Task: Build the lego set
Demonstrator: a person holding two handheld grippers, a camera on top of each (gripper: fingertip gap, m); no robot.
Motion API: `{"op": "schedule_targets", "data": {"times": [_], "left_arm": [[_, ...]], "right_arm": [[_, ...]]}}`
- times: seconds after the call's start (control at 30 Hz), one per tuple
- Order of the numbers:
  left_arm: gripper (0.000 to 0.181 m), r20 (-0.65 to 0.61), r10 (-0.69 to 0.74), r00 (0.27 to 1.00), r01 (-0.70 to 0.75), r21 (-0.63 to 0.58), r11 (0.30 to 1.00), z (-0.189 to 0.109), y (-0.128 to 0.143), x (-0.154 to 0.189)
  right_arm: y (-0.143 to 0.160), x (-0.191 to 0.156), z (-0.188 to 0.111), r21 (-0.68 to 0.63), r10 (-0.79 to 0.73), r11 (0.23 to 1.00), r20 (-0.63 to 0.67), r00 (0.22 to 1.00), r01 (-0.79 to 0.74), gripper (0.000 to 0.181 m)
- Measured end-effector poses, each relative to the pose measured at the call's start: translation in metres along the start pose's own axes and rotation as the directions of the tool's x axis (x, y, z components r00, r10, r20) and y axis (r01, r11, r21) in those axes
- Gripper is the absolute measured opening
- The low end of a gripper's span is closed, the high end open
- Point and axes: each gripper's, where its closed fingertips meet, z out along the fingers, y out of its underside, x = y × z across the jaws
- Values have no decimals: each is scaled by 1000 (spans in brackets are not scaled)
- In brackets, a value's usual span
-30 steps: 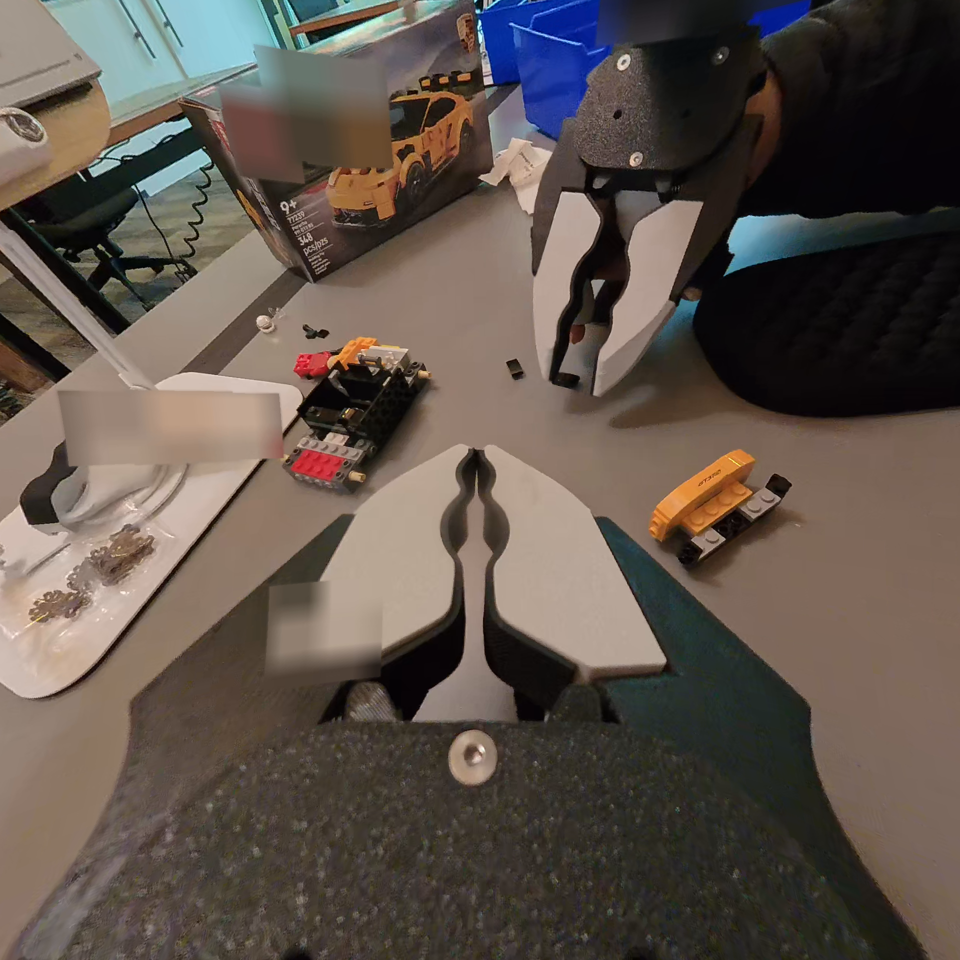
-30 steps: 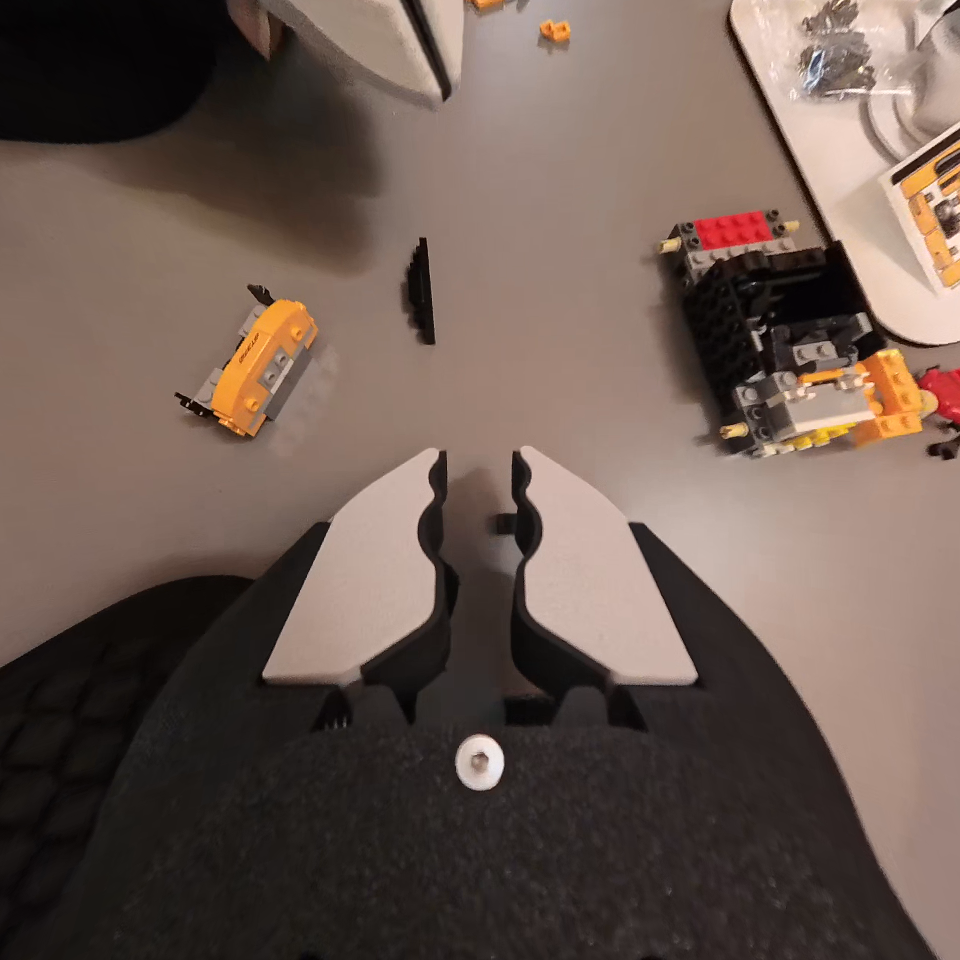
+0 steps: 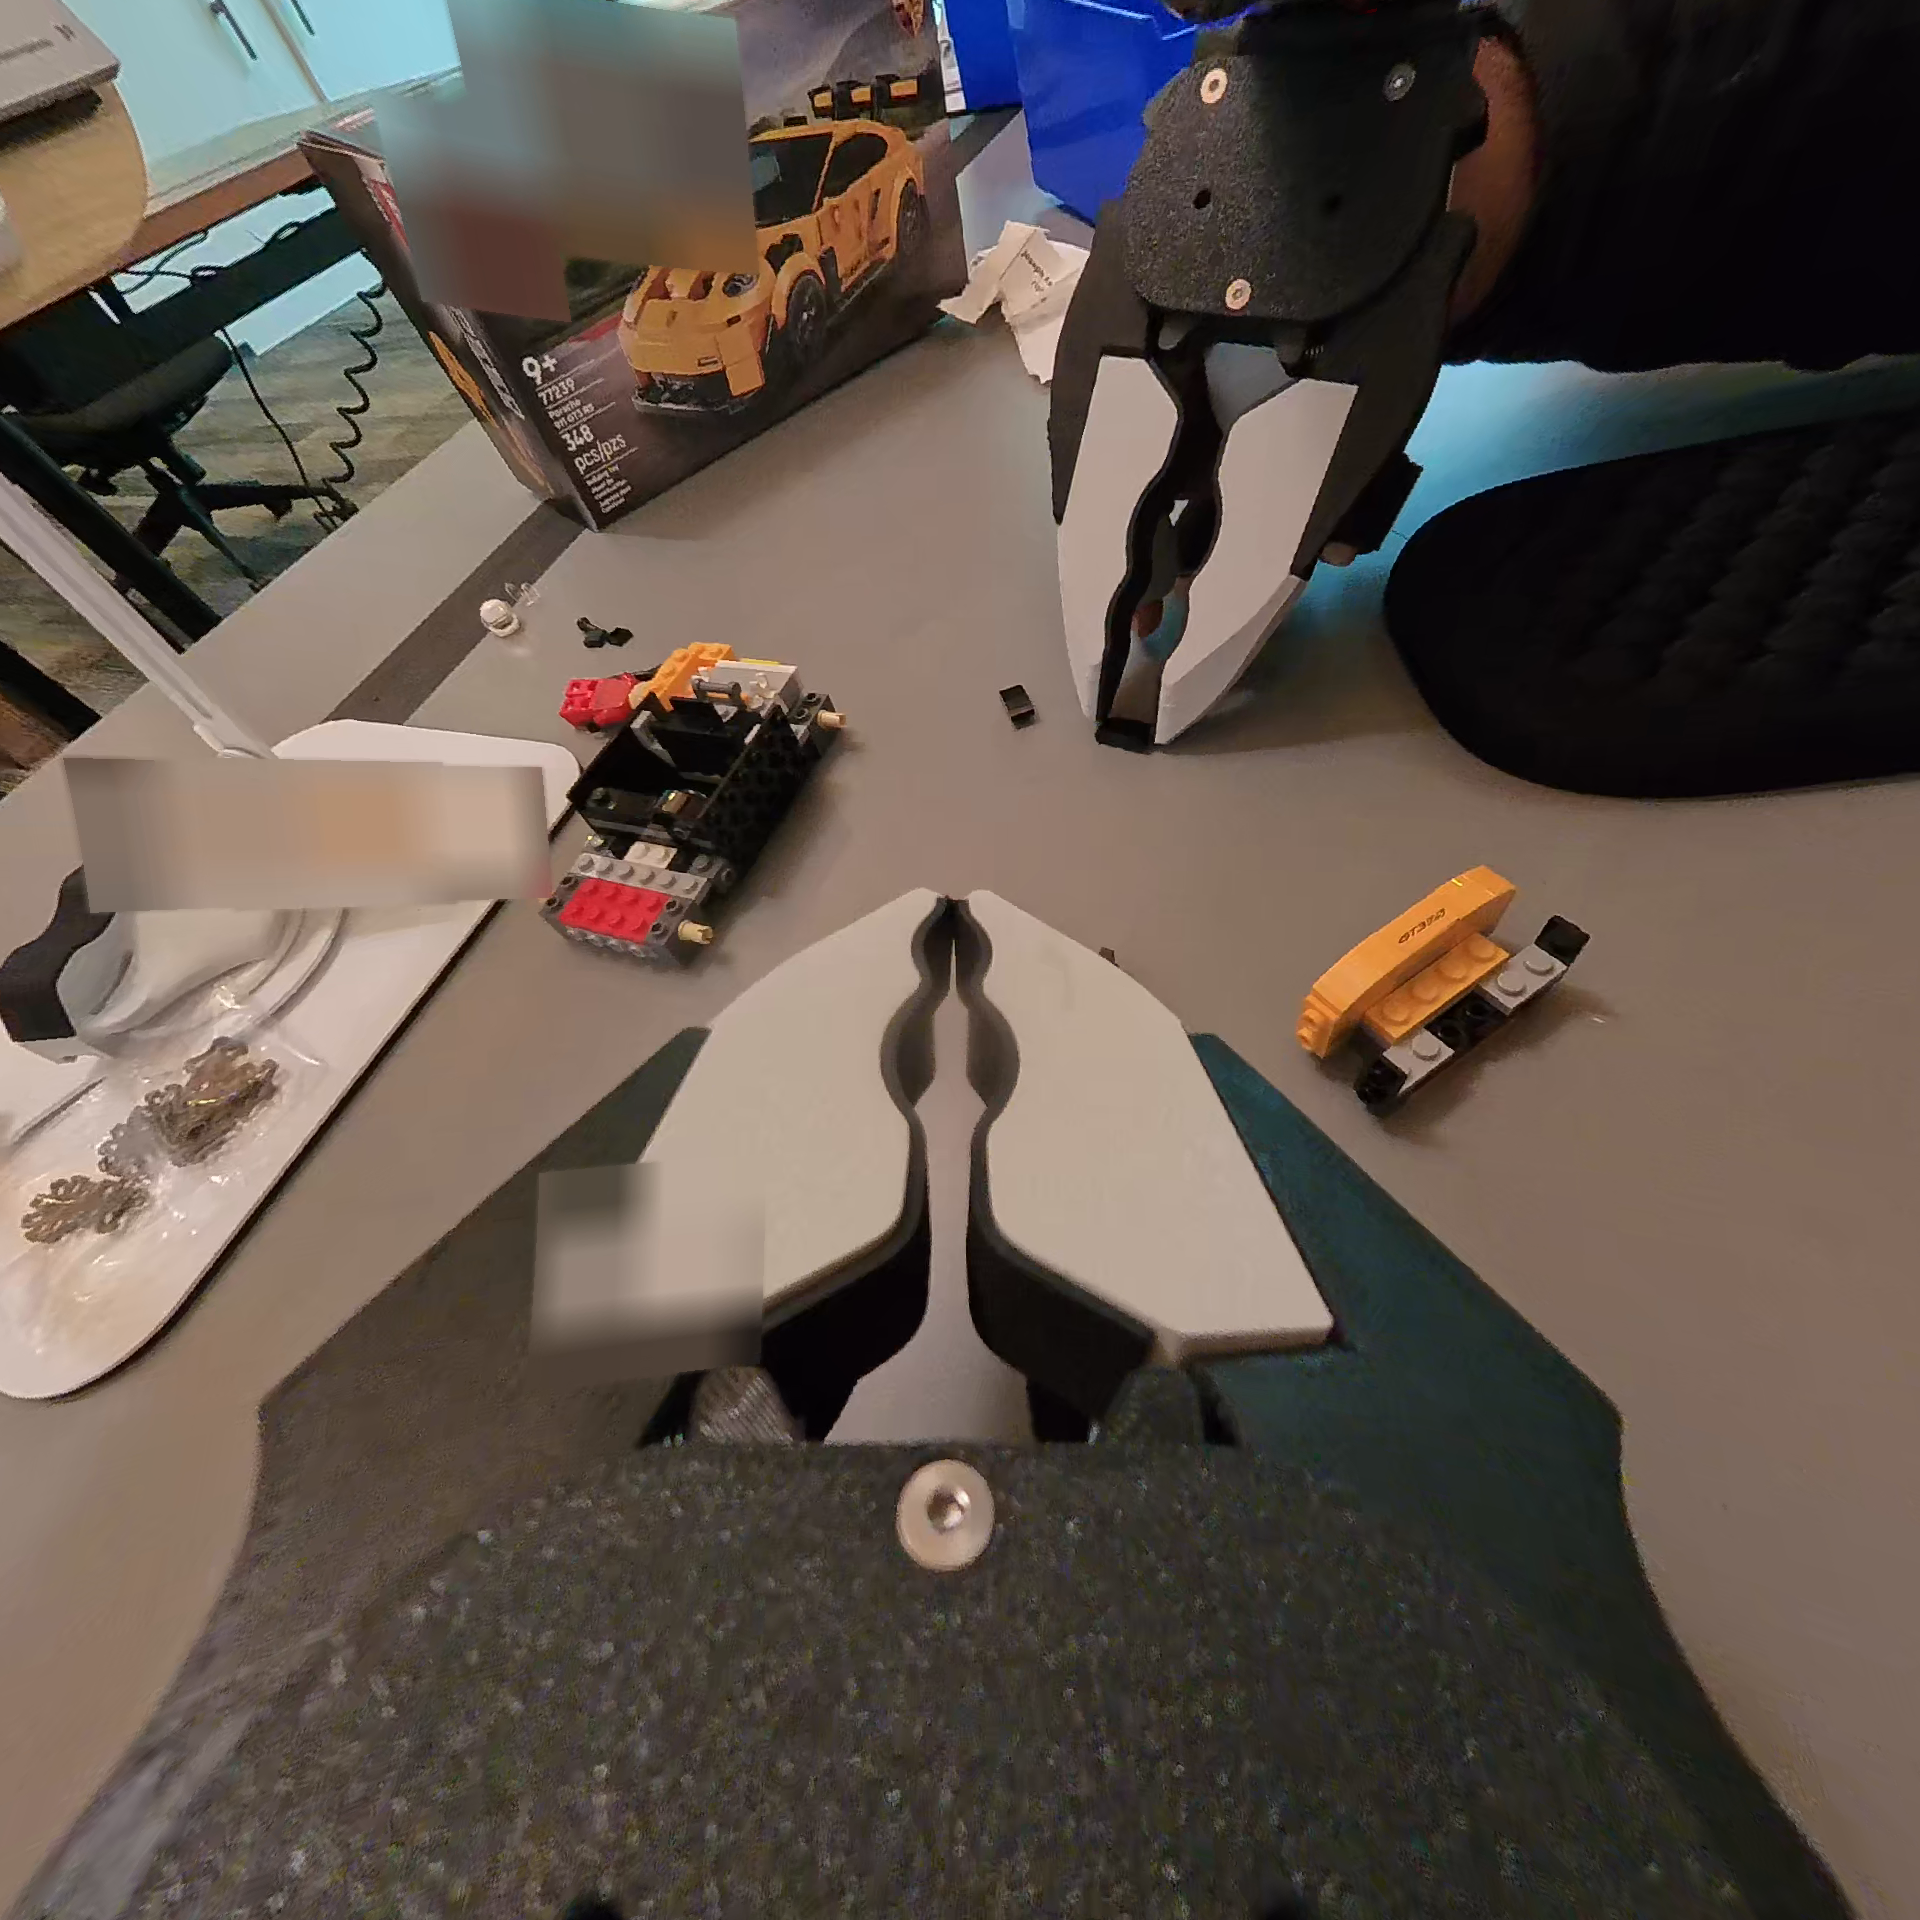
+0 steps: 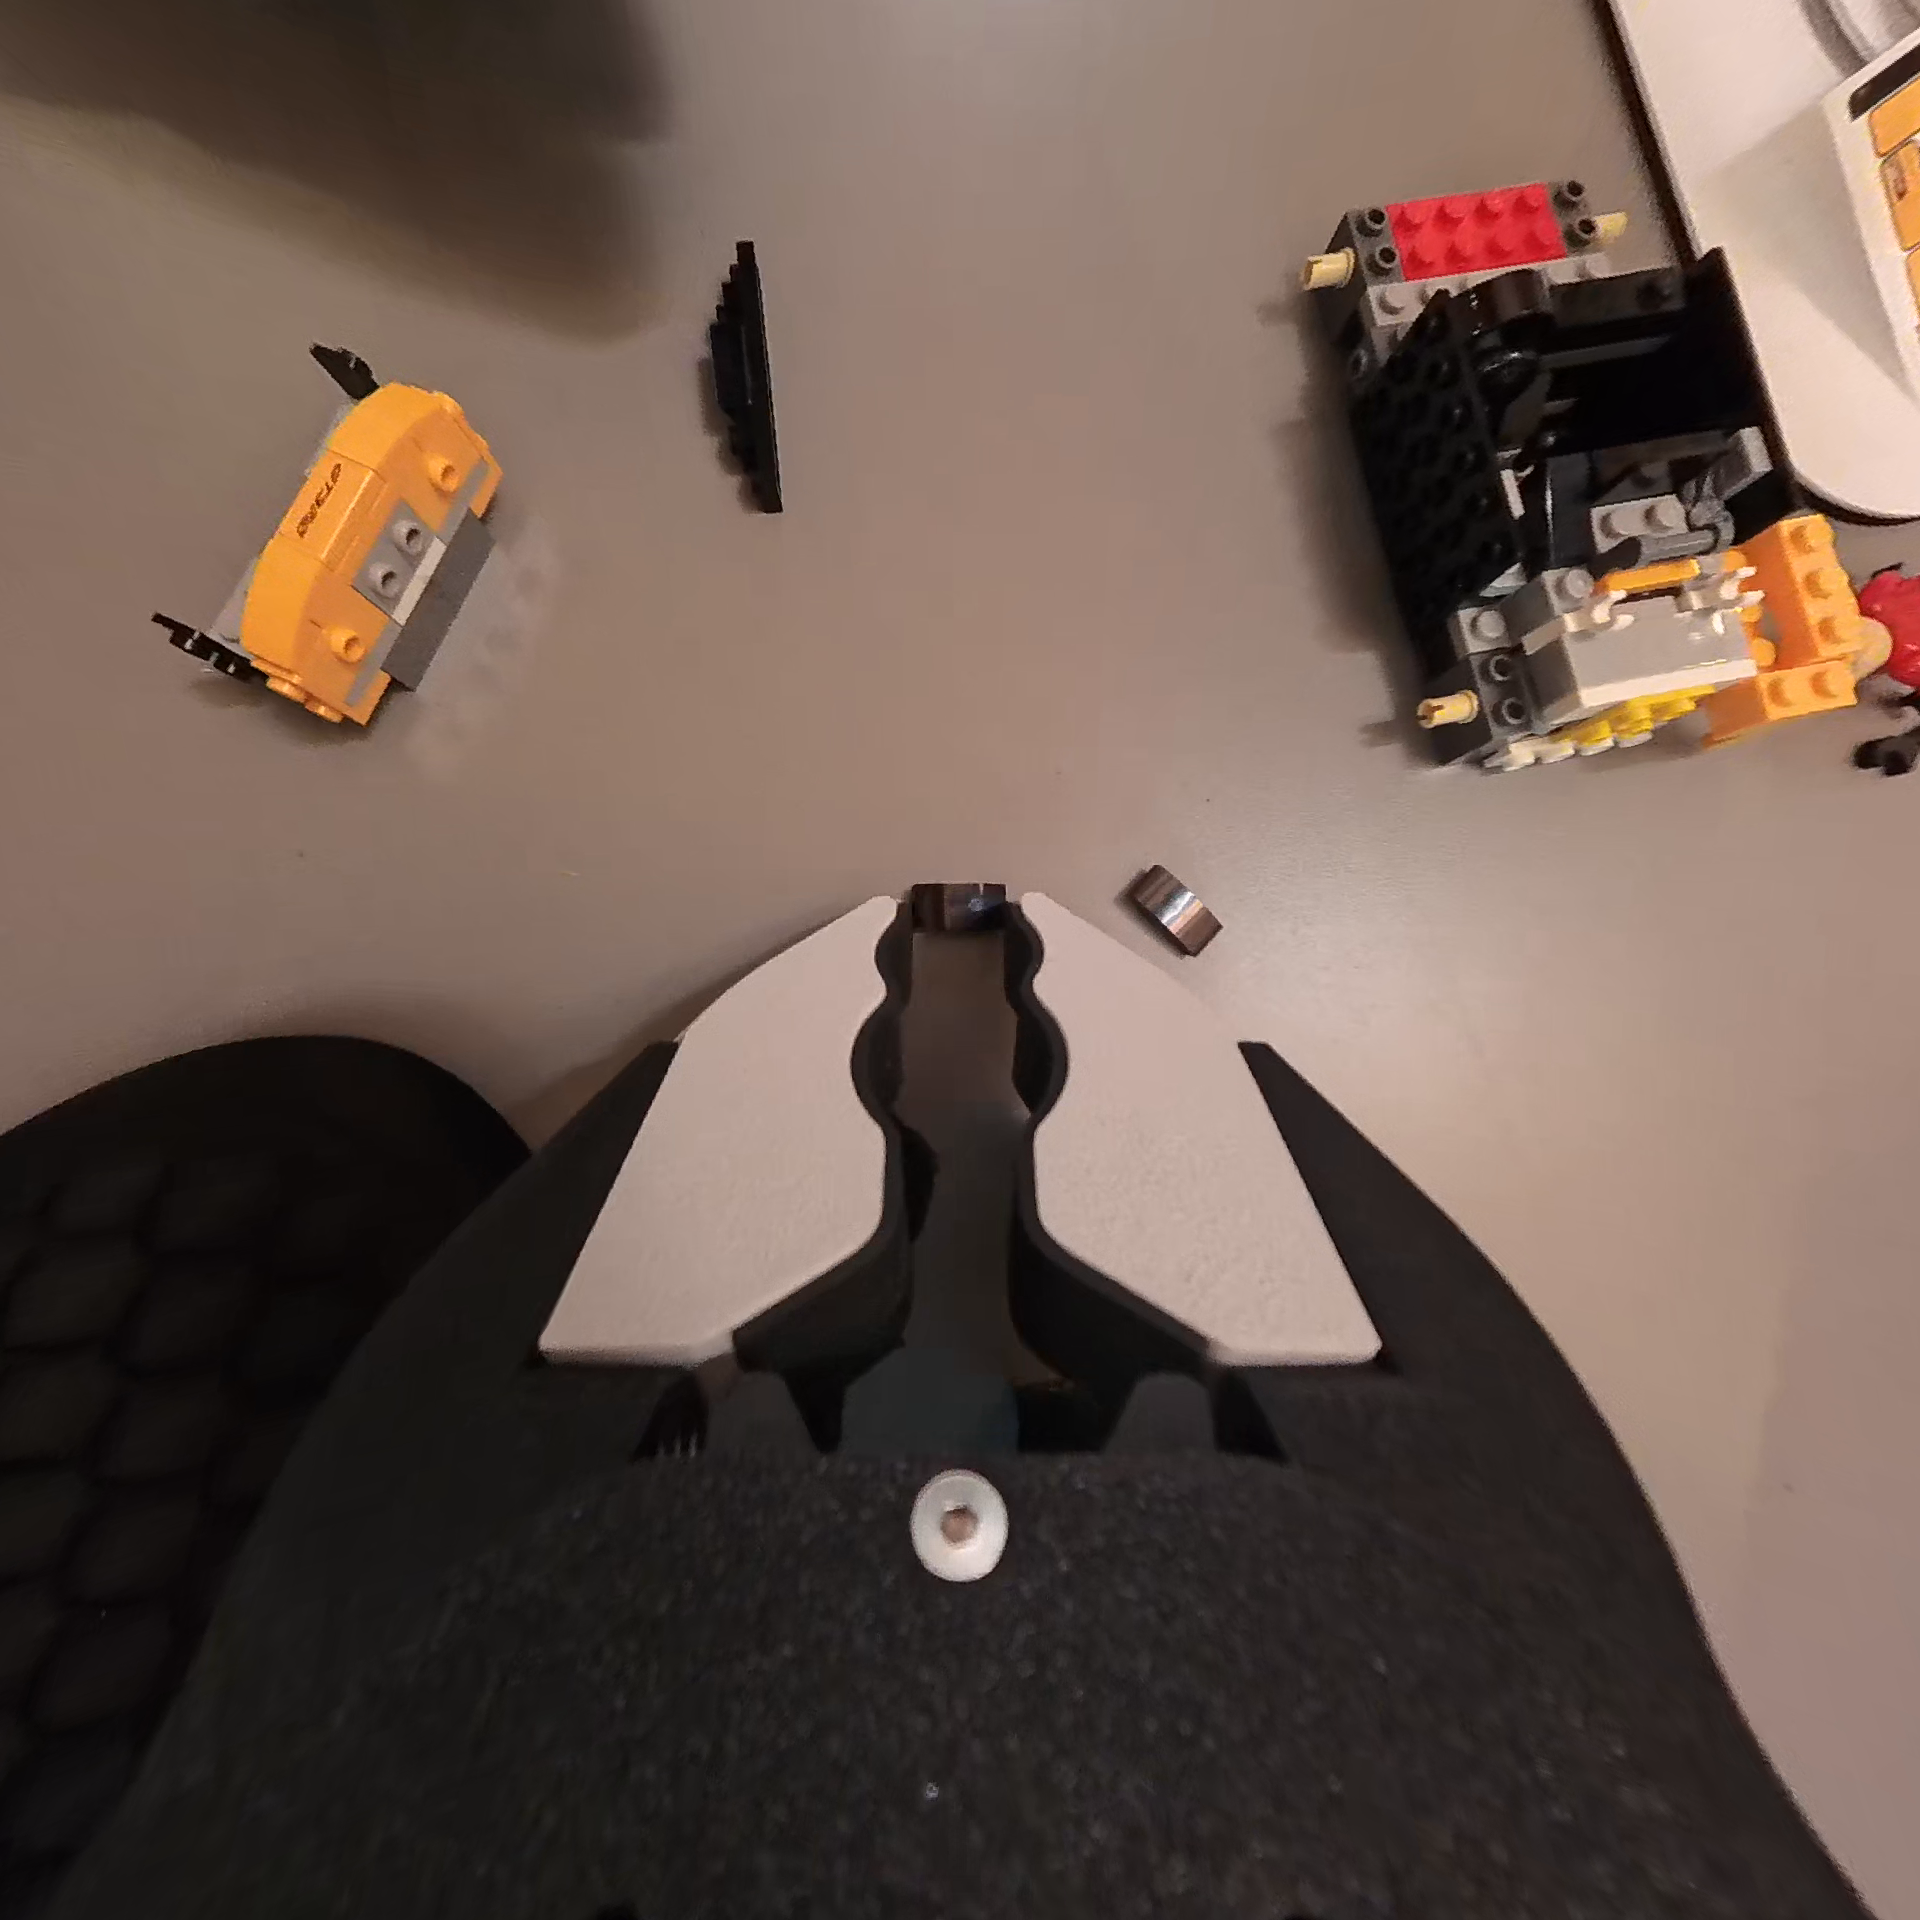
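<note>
Lego pieces lie scattered over a grey counter (image 3: 1039, 831). In the right wrist view the right gripper (image 4: 958, 906) points down at the counter, its two pale fingers closed on a small dark brick (image 4: 957, 906) pinched between the tips, which sit at or very near the counter surface. A second small dark brick (image 4: 1170, 911) lies loose just beside the right fingertip. Farther off, a thin black stepped plate (image 4: 748, 379) stands on edge near the middle of that view, a yellow-and-grey sub-assembly (image 4: 353, 566) rests well to its left, and the black car chassis (image 4: 1538, 488) with a red plate at one end and grey, white and orange parts at the other lies to the right, close to a white tray (image 4: 1704, 208). In the left wrist view the left gripper (image 3: 948, 906) hovers above the counter with its fingers pressed together and nothing between them. Beyond it the right gripper (image 3: 1132, 727) stands nearly upright, tips down, with the loose dark brick (image 3: 1017, 704) just to its side. The chassis (image 3: 696, 810) sits ahead-left of the left gripper, touching or overlapping the tray's (image 3: 343, 1039) edge; the tray also carries clear bags of small dark parts (image 3: 197, 1101). The yellow sub-assembly (image 3: 1434, 982) lies to the right. The set's box (image 3: 727, 343), printed with a yellow car, stands at the back, with crumpled white paper (image 3: 1023, 281) beside it and a black padded cushion (image 3: 1683, 603) at right.
</note>
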Motion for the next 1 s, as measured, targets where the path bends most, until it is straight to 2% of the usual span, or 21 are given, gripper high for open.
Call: {"op": "schedule_targets", "data": {"times": [0.1, 0.17, 0.23, 0.27, 0.37, 0.53, 0.67, 0.77, 0.83, 0.87, 1.0], "left_arm": [[0, -27, -11, 1000, 11, -3, 1000, 1, 1, 4], [0, -60, -29, 998, 29, 0, 1000, 1, 0, 9], [0, -102, -58, 993, 60, 11, 998, 1, -3, 14], [0, -113, -72, 991, 74, 16, 997, 1, -4, 16], [0, -114, -90, 989, 92, 9, 996, 1, -2, 14], [0, -117, -91, 989, 91, -1, 996, 2, -1, 15], [0, -116, -93, 989, 92, -13, 996, 3, 1, 14], [0, -111, -95, 989, 93, -21, 995, 3, 3, 14], [0, -107, -94, 990, 92, -24, 995, 3, 3, 13], [0, -107, -94, 990, 92, -24, 995, 3, 3, 13], [0, -98, -103, 990, 99, -53, 994, 4, 8, 11]], "right_arm": [[-4, -3, 0, 24, -32, 999, 6, 999, 32, 13], [-19, -6, -4, 116, -60, 991, 5, 998, 59, 2], [-35, -12, -9, 206, -84, 975, 15, 996, 79, 2], [-37, -13, -9, 209, -94, 974, 14, 995, 89, 3], [-31, -8, -3, 148, -112, 983, -8, 994, 112, 8], [-34, -8, -5, 177, -100, 980, 11, 995, 96, 2], [-32, -15, 4, 121, -73, 990, 57, 996, 66, 18], [-35, -18, 18, 76, -55, 996, 51, 997, 51, 22], [-34, -15, 26, 26, -36, 999, 29, 999, 35, 17], [-36, -15, 27, 26, -17, 1000, 40, 999, 16, 8], [-39, -16, 26, 19, -24, 1000, 55, 998, 23, 7]]}}
